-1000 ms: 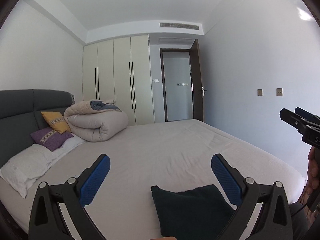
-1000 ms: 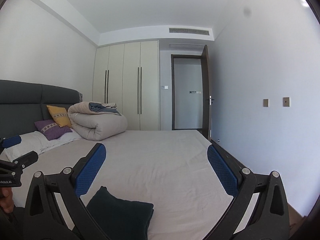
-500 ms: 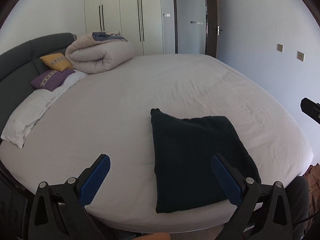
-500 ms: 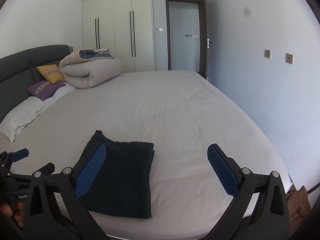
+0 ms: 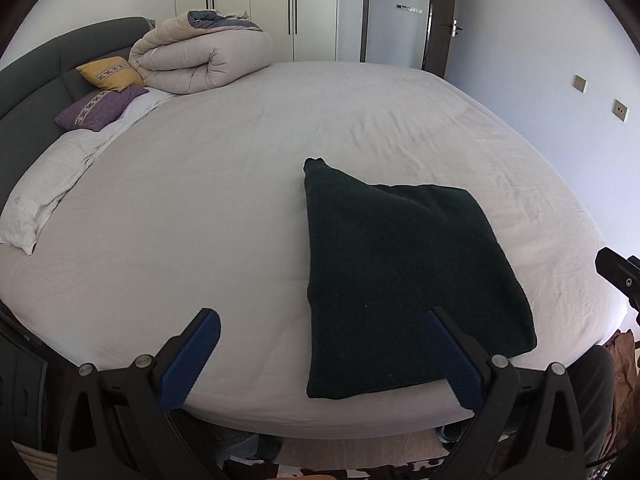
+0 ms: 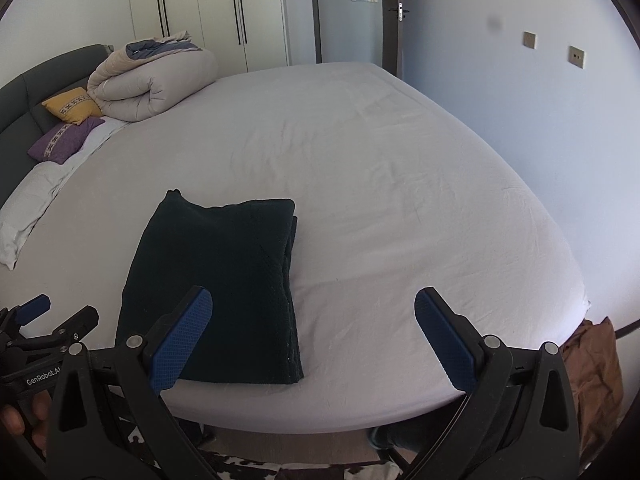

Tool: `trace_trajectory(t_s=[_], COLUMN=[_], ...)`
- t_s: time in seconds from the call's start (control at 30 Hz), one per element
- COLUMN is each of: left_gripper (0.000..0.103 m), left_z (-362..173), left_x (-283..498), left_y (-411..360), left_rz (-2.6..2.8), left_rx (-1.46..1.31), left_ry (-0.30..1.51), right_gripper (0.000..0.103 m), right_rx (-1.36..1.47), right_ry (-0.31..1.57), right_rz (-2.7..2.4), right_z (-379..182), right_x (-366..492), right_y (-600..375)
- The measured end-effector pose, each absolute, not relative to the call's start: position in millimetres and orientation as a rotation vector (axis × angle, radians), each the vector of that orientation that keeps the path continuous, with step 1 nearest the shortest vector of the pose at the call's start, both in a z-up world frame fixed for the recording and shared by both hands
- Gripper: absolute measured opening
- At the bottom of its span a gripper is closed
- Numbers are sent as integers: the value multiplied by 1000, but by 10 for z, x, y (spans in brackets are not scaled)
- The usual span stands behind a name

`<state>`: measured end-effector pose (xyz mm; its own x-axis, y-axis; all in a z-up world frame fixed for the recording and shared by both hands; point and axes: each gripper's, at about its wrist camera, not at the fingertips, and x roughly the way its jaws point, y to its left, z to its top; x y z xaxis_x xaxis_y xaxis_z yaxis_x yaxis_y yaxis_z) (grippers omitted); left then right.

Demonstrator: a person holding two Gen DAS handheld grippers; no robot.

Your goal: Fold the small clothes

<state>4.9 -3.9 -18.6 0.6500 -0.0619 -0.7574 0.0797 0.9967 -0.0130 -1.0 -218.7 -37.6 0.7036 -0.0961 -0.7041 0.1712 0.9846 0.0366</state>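
Note:
A dark green knitted garment [image 5: 400,272] lies folded into a flat rectangle on the white bed sheet [image 5: 200,208], near the front edge. It also shows in the right wrist view [image 6: 216,288]. My left gripper [image 5: 320,360] is open and empty, held above the bed's front edge, left of the garment's near end. My right gripper [image 6: 312,340] is open and empty, held above the front edge just right of the garment. Both have blue pads. Neither touches the cloth.
A rolled beige duvet [image 5: 200,60], a yellow cushion [image 5: 110,73], a purple cushion [image 5: 96,108] and a white pillow [image 5: 44,184] lie at the grey headboard [image 5: 36,80]. Wardrobes [image 5: 256,4] and a door stand behind. Brown cloth [image 6: 592,376] lies on the floor at right.
Both cameras tilted down from the far wall towards the bed and rose a little. The folded garment now shows whole. Both grippers stayed open.

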Motion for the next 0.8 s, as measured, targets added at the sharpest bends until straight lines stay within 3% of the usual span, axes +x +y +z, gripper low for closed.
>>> trace_trajectory(t_s=[0.8], left_gripper=[103], left_z=[-232], left_x=[113], left_y=[-15], left_rz=[-86], left_rx=[7], left_ry=[888], right_gripper=[103], right_rx=[62], right_ry=[815], right_rz=[-118], right_z=[-245], right_x=[-155], right_y=[-2010])
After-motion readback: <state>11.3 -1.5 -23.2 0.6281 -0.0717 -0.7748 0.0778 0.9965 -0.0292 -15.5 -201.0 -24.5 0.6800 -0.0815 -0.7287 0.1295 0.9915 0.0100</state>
